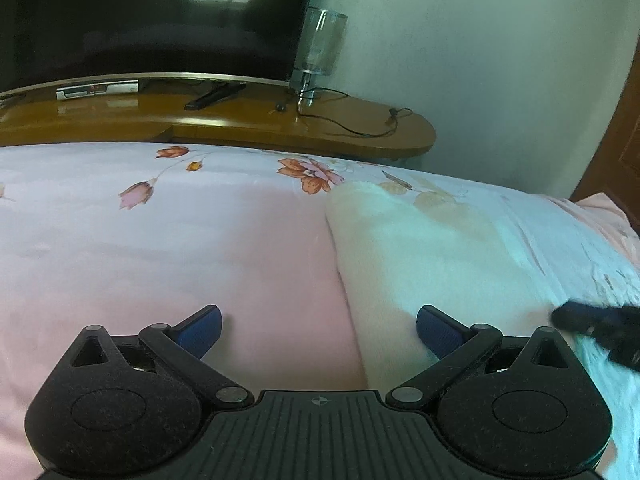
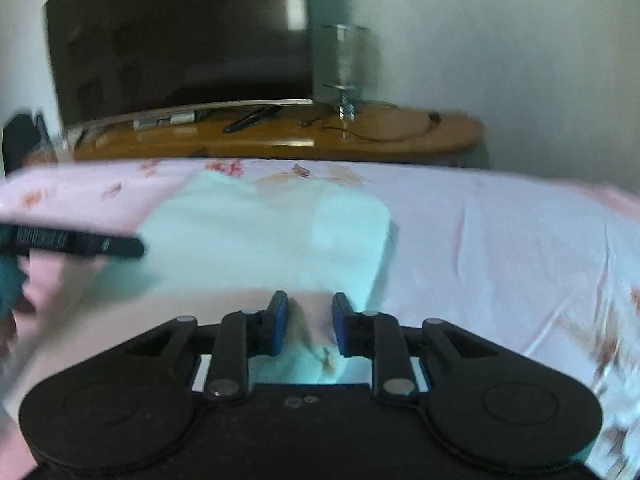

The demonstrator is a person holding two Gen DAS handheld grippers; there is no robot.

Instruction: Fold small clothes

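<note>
A white garment lies flat on the pink floral bedsheet. In the left wrist view my left gripper stands open and empty above the garment's left edge, one blue pad over the sheet and the other over the cloth. The right gripper's black body shows blurred at the right edge. In the right wrist view the garment spreads ahead with its right part folded over. My right gripper is at its near edge, the pads narrowly apart and closed on a bunch of white cloth. A black finger of the left gripper reaches in from the left.
Beyond the bed's far edge stands a wooden TV bench with a dark television, a set-top box, a remote, a glass lamp and a cable. A brown door is at the right.
</note>
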